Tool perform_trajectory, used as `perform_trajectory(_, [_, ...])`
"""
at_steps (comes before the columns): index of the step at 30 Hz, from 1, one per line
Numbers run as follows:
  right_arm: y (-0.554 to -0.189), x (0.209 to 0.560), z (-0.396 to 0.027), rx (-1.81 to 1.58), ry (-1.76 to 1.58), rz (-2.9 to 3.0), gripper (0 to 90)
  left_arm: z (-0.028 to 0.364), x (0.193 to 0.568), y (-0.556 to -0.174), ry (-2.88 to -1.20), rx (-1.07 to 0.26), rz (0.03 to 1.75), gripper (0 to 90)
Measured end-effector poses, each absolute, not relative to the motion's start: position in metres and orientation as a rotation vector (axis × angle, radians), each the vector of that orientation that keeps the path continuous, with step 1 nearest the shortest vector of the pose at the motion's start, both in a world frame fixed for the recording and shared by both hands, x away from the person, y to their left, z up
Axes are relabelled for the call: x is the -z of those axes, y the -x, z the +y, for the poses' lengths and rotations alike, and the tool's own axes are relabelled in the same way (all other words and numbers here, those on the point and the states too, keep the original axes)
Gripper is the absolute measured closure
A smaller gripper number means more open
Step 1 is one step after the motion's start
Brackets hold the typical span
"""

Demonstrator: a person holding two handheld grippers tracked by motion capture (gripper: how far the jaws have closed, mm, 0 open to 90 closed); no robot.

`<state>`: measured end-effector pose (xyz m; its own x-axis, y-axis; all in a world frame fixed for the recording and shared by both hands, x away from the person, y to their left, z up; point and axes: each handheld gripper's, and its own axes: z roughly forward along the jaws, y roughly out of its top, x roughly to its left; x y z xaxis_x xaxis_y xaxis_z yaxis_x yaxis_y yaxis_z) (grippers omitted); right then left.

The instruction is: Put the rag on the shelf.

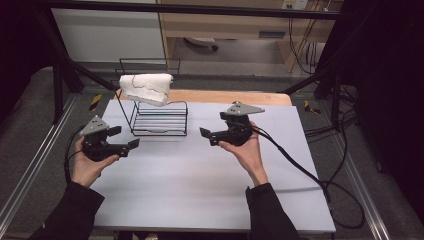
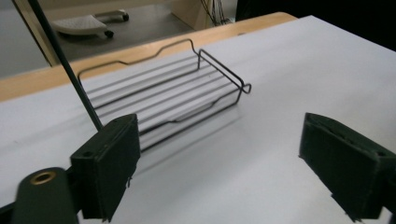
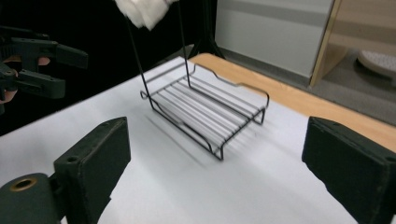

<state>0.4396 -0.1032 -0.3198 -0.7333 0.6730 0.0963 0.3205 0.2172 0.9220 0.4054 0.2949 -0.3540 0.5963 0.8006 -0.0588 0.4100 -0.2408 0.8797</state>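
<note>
Towel (image 1: 146,88) hangs over the wire rack's (image 1: 159,119) top bar; both grippers empty, jaws spread, apart from it.
A hasty grab by the left gripper (image 1: 124,138) or right gripper (image 1: 207,136) could tip the light rack or drag the towel off.

The rack (image 1: 159,117) is thin black wire, smooth and slightly glossy. A white towel (image 1: 146,88) of soft, nubbly cloth hangs over it. The table (image 1: 200,175) has a matt, smooth pale top with a wooden edge. The grippers' jaws are matt black plastic.

Black long sleeves (image 1: 70,215) cover both forearms; each black two-jaw gripper (image 1: 124,138) carries a grey triangular plate (image 1: 94,125) and trailing black cable (image 1: 300,167).
</note>
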Motion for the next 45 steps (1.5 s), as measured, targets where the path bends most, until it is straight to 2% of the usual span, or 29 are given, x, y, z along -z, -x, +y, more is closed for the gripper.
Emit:
perform_trajectory(7, [-0.430, 0.347, -0.141, -1.490, -0.996, 2.191, 4.1, 0.293, 0.382, -0.398, -1.895, -0.458, 1.000, 5.7])
perform_trajectory(23, [-0.399, 0.403, -0.222, -1.380, -1.160, 2.212, 0.7, 0.302, 0.421, -0.377, -1.949, -0.423, 0.997, 5.1])
perform_trajectory(35, [-0.376, 0.438, -0.260, -1.381, -1.200, 2.251, 0.6, 0.302, 0.432, -0.373, -1.979, -0.419, 0.986, 5.7])
perform_trajectory(45, [-0.368, 0.448, -0.274, -1.381, -1.236, 2.228, 0.7, 0.303, 0.437, -0.370, -1.986, -0.418, 0.979, 6.0])
